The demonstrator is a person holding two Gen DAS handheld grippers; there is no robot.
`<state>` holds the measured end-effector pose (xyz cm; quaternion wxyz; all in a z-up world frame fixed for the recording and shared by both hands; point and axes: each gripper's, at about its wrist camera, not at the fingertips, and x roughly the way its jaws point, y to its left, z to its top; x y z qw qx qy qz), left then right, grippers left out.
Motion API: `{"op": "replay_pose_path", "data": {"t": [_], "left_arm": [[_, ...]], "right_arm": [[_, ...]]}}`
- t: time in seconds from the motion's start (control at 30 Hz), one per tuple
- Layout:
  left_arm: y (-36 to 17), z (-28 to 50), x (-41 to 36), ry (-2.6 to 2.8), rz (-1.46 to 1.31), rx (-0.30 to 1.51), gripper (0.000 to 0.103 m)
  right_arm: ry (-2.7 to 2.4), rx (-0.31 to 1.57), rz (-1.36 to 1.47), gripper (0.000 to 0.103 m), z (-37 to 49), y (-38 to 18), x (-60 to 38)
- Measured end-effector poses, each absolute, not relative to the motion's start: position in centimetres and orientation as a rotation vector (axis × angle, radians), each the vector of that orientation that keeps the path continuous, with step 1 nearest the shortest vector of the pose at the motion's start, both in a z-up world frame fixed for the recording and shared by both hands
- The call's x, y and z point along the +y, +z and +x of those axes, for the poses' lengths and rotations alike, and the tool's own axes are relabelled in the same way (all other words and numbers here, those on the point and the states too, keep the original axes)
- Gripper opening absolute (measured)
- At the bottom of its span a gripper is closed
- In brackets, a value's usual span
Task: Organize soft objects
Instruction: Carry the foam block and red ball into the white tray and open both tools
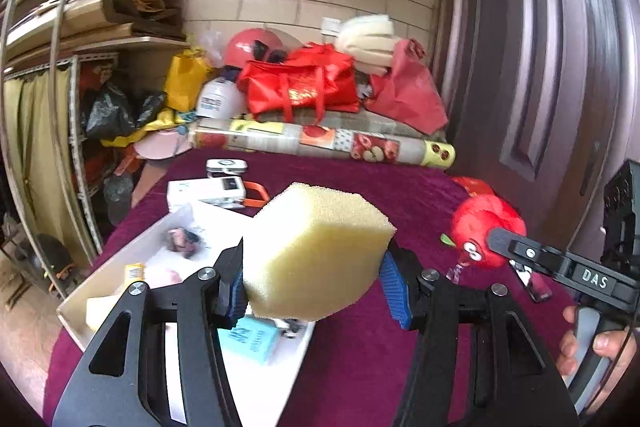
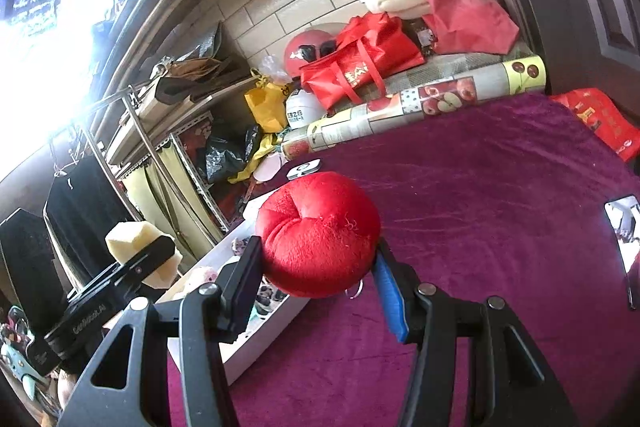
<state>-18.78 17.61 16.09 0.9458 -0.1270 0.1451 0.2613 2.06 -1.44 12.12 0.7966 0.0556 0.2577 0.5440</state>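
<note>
My left gripper (image 1: 316, 281) is shut on a pale yellow foam sponge block (image 1: 320, 251) and holds it above the white box (image 1: 72, 315). The sponge also shows at the left of the right wrist view (image 2: 132, 235). My right gripper (image 2: 318, 277) is shut on a red plush apple (image 2: 320, 231) and holds it above the purple cloth, at the box's right edge (image 2: 260, 343). The apple shows in the left wrist view (image 1: 486, 231) with a cartoon face. The box holds several small soft items.
A purple cloth (image 2: 500, 227) covers the table. White devices (image 1: 208, 189) lie behind the box. A rolled fruit-print mat (image 1: 320, 139), red bags (image 1: 304, 83) and clutter line the back wall. A dark door (image 1: 552, 47) stands right. Shelves stand left.
</note>
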Motion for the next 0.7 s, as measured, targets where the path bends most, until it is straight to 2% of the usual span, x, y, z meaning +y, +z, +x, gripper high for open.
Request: {"op": "replay_pose_path", "data": {"t": [0.43,0.7], "left_arm": [[15.1,-26.2,23.8,0.721,-0.333,0.248,0.056],[13.6,-23.7,29.1,0.759,-0.341,0.349,0.056]], "right_arm": [[1.246,0.591,0.012,0.053,-1.6,11.5,3.1],[1.373,0.703,-0.143,0.053,-6.2,7.9,9.8]]}}
